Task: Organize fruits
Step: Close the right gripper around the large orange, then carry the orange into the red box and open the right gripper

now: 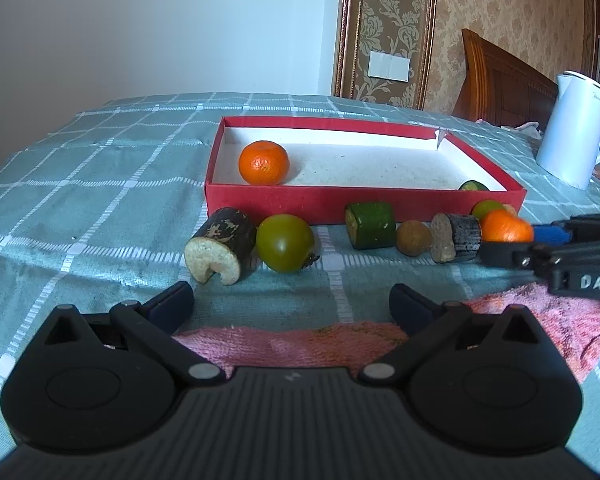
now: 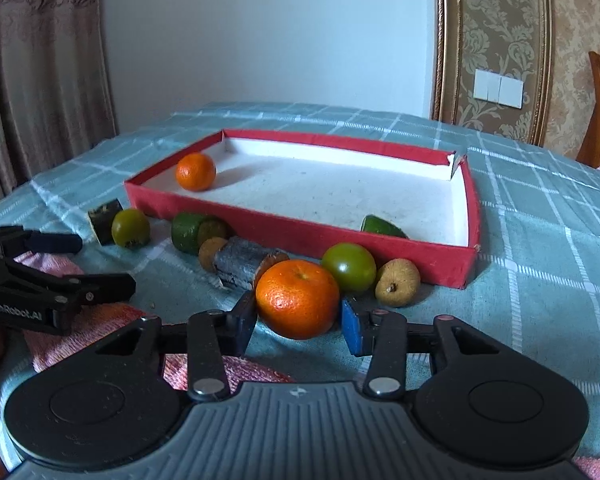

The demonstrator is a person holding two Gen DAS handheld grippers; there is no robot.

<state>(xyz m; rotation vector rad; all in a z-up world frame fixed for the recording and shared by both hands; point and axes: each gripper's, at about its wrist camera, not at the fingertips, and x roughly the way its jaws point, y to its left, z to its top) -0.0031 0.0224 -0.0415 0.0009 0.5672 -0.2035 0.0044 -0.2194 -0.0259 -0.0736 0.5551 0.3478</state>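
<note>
A red box [image 1: 340,200] with a white floor [image 2: 320,192] holds a mandarin [image 1: 264,162] [image 2: 195,171] at its left end and a green piece [image 2: 382,226] at its right front corner. A row of fruits and log pieces lies before the box: a dark log [image 1: 220,246], a green tomato [image 1: 285,248], a green cylinder [image 1: 371,225], a brown fruit [image 1: 414,237]. My right gripper [image 2: 298,320] is partly closed around a second mandarin [image 2: 298,298] on the cloth; its pads stand at both sides. My left gripper [image 1: 292,306] is open and empty, short of the dark log.
A white kettle [image 1: 576,128] stands at the right of the box. A pink towel [image 1: 300,344] lies on the checked cloth under the grippers. A green tomato [image 2: 350,266], a tan fruit [image 2: 398,282] and a grey log [image 2: 244,264] lie right behind the held mandarin.
</note>
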